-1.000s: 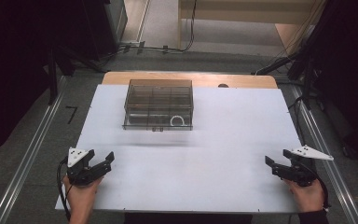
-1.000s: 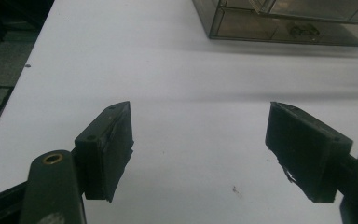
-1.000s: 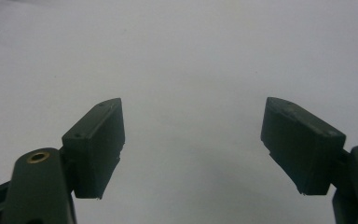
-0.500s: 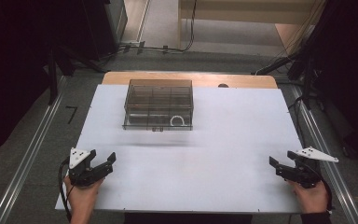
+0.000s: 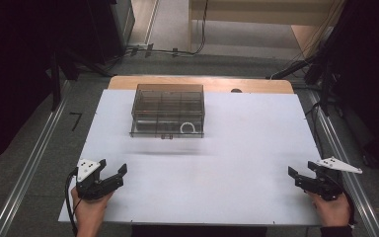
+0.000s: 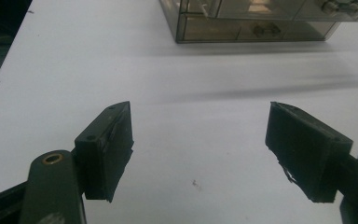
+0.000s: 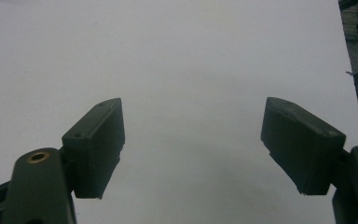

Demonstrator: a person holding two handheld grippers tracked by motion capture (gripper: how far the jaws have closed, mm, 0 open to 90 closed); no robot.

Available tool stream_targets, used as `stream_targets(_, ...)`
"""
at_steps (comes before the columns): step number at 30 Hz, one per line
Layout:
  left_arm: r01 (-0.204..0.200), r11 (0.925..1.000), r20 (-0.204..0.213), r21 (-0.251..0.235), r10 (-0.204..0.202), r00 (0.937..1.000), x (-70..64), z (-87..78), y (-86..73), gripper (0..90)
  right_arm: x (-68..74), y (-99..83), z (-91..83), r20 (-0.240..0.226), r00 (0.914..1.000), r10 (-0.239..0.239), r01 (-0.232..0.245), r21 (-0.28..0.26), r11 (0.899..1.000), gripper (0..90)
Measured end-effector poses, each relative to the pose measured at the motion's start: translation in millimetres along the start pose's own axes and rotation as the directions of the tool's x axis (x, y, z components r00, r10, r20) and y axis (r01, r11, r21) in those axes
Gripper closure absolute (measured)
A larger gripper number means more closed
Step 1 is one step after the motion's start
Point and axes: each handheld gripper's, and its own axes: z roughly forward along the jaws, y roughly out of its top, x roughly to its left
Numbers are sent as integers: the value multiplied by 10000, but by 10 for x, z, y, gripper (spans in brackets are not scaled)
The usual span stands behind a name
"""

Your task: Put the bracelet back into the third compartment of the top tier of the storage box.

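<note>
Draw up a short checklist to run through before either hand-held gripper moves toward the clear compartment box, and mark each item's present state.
1. Left hand-held gripper open, nothing between its jaws: ok.
2. Right hand-held gripper open, nothing between its jaws: ok.
3. Clear compartment box stands flat on the white table, toward its far side: ok.
4. White surface between both grippers and the box is bare: ok.
5. Box lid shut or latched: cannot tell.
6. White ring sits in the box's front right compartment: ok.
</note>
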Motion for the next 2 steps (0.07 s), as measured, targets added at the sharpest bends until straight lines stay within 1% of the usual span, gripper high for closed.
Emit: stream_targets(2, -21, 10000, 37, -67, 21, 10000, -8, -9, 8, 236, -6, -4, -5, 21, 10000, 31, -31, 0, 10000, 198)
